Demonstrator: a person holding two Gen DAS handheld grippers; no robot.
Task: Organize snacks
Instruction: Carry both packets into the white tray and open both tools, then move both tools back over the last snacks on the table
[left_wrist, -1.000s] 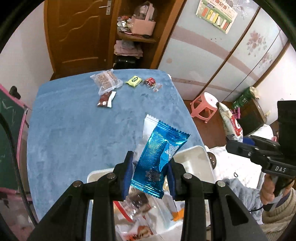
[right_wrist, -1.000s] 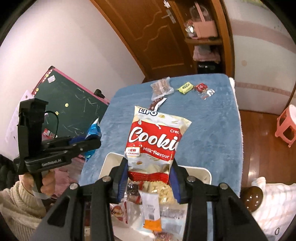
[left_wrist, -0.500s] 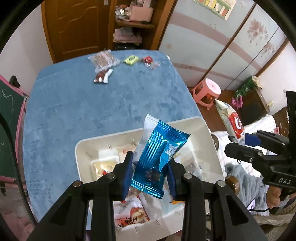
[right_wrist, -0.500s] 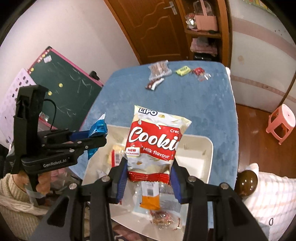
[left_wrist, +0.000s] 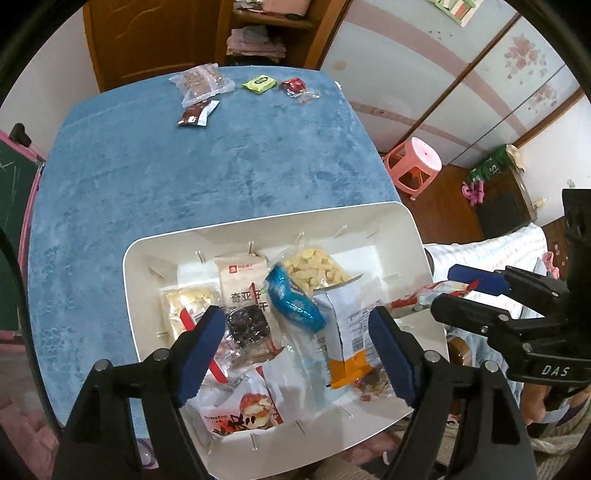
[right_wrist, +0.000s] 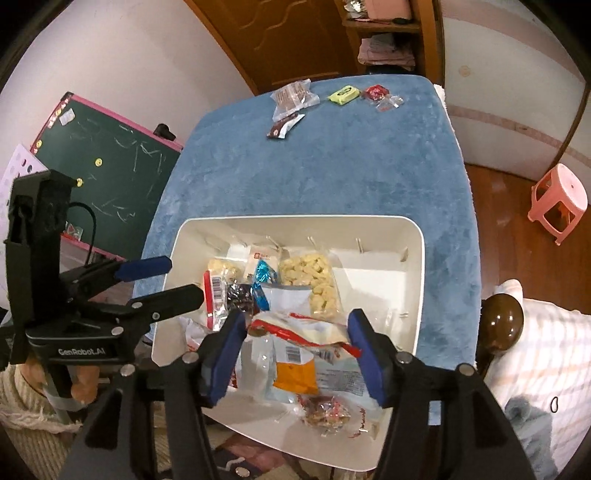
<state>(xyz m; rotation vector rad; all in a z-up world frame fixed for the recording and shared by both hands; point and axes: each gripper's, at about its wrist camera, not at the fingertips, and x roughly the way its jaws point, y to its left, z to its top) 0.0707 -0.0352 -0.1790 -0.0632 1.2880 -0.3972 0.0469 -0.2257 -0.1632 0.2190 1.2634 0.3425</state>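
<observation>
Snacks in bin – 4 beyond, on table

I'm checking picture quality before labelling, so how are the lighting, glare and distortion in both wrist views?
Left wrist view: cool, even light, sharp on the white bin; fisheye bends the blue table edges, dark corners. Right wrist view: warmer, dimmer cast, glare on the clear wrappers near the right gripper, same barrel distortion.
</observation>
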